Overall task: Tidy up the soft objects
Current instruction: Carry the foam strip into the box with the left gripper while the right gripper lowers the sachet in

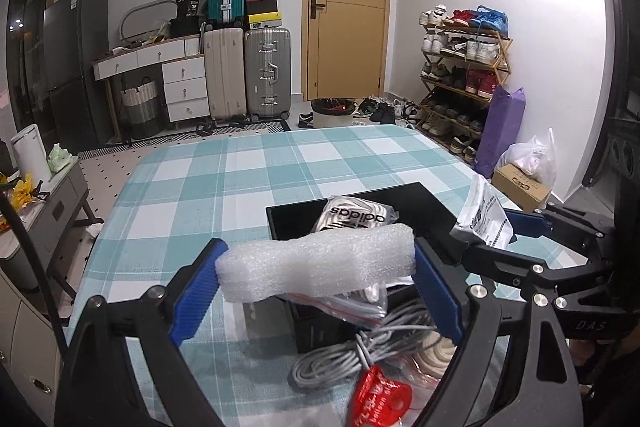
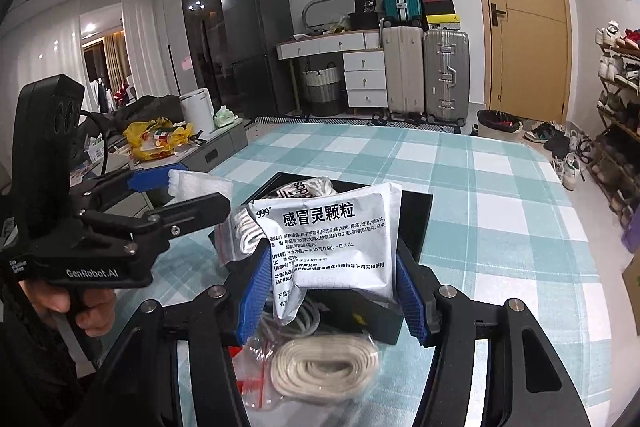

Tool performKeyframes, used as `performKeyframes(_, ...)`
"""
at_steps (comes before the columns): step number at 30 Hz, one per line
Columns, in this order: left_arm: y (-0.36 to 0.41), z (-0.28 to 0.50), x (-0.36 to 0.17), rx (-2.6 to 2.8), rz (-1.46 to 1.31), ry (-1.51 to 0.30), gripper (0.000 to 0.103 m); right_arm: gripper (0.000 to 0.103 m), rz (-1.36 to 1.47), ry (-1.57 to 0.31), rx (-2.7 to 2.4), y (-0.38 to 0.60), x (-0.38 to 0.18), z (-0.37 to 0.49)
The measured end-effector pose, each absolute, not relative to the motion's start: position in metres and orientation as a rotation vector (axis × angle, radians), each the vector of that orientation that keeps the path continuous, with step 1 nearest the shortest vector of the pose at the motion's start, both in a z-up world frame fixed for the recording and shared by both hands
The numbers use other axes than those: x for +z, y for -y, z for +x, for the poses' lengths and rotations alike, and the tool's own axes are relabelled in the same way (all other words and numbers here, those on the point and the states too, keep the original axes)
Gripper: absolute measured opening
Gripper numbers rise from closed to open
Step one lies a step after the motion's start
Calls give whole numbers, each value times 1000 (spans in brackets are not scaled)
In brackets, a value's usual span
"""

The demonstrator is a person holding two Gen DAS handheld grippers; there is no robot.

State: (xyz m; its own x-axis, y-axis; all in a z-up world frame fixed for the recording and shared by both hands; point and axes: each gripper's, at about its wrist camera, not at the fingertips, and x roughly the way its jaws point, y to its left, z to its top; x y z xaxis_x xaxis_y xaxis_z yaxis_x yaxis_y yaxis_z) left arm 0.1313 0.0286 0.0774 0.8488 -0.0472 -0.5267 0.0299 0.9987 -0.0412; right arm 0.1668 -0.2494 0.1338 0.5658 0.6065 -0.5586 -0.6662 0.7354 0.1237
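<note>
Two loads hang over the checked table (image 1: 200, 187). Left hand-held gripper (image 1: 316, 267) is clamped on a white foam roll (image 1: 316, 263), above the black box's (image 1: 424, 203) seven o'clock corner. Right hand-held gripper (image 2: 326, 283) pinches a white medicine sachet (image 2: 332, 239) over that box. At six o'clock below lie grey cable (image 1: 360, 351) and bagged laces (image 2: 324, 367).

yellow door (image 1: 346, 7), three suitcases (image 1: 267, 73), shoe rack (image 1: 464, 75), white dresser (image 1: 182, 83), dark fridge (image 2: 256, 43), checked tablecloth (image 1: 224, 183)
</note>
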Motion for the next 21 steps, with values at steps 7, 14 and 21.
performKeyframes(7, -37, 146, 72, -23, -42, -577, 90, 58, -117, -634, 760, 238, 132, 179)
performKeyframes(14, -43, 157, 65, 1, -25, -597, 90, 58, -127, -651, 763, 232, 127, 190)
performKeyframes(21, -37, 165, 56, -9, 7, -616, 90, 58, -139, -666, 761, 229, 123, 198)
